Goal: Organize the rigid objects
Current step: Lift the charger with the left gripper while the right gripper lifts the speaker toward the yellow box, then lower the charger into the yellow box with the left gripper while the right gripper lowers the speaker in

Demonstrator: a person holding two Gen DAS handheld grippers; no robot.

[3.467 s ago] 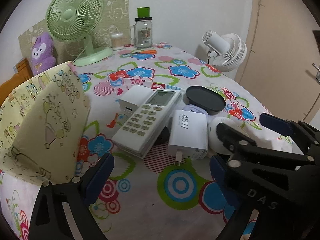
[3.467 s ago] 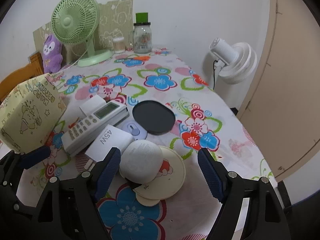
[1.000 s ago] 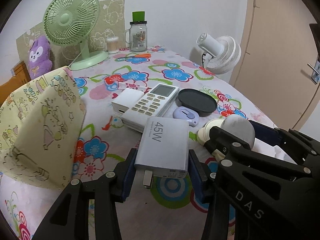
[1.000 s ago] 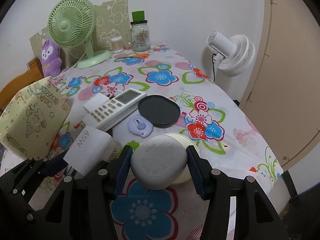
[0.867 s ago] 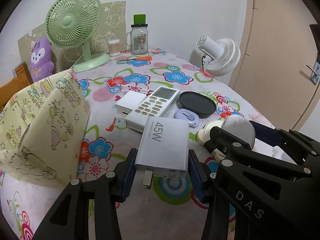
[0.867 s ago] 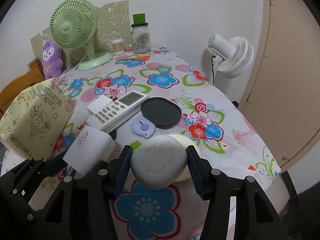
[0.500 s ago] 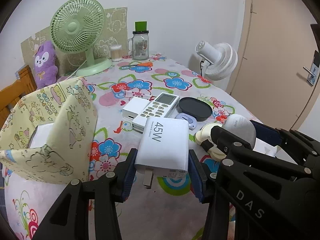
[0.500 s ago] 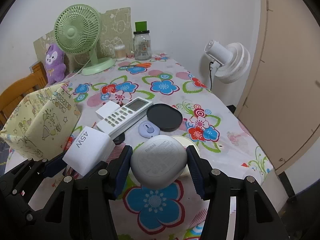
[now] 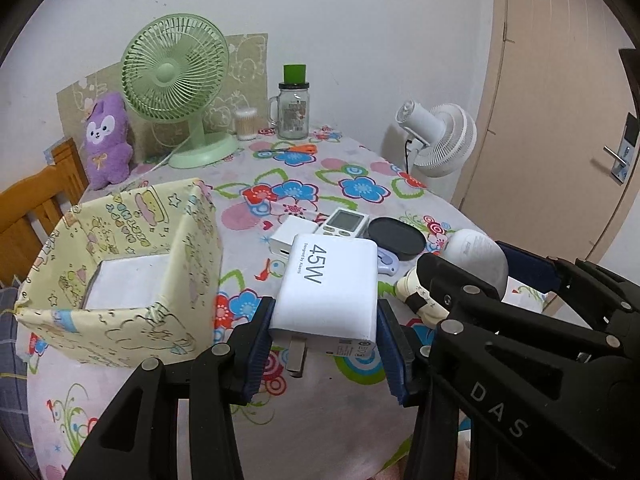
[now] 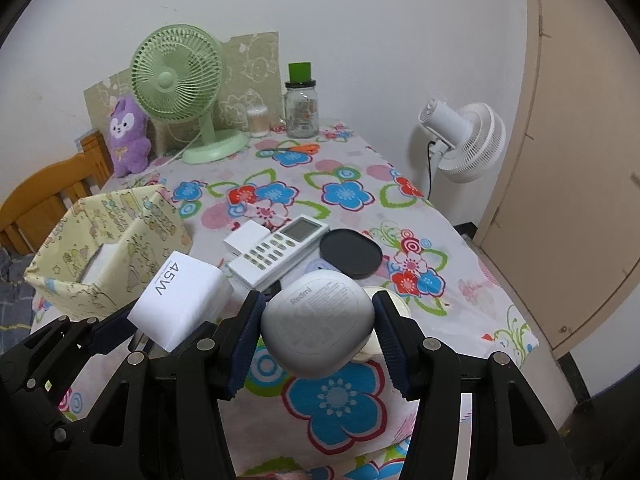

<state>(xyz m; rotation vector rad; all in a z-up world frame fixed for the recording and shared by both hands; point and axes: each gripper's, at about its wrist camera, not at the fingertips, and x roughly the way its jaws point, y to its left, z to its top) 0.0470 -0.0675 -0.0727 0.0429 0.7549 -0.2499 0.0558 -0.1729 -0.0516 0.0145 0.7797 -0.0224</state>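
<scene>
Left wrist view: our left gripper (image 9: 325, 340) has its fingers clamped on the white 45W charger (image 9: 330, 288), held above the floral tabletop (image 9: 360, 188) beside the yellow fabric box (image 9: 132, 280), green desk fan (image 9: 176, 76) at the wall.

Right wrist view: our right gripper (image 10: 318, 338) squeezes the grey Redmi earbuds case (image 10: 318, 322) over the tabletop, white floor fan (image 10: 468, 140) by the door (image 10: 568, 160).

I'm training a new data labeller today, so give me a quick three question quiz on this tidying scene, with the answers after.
1. True or false: the left gripper is shut on the white 45W charger.
2. What does the right gripper hold? A: remote control. B: grey Redmi earbud case. C: black round disc.
3. Fill in: the yellow patterned fabric box stands to the ___ of the charger in the left wrist view.

Key: 1 true. 2 B. 3 left.
</scene>
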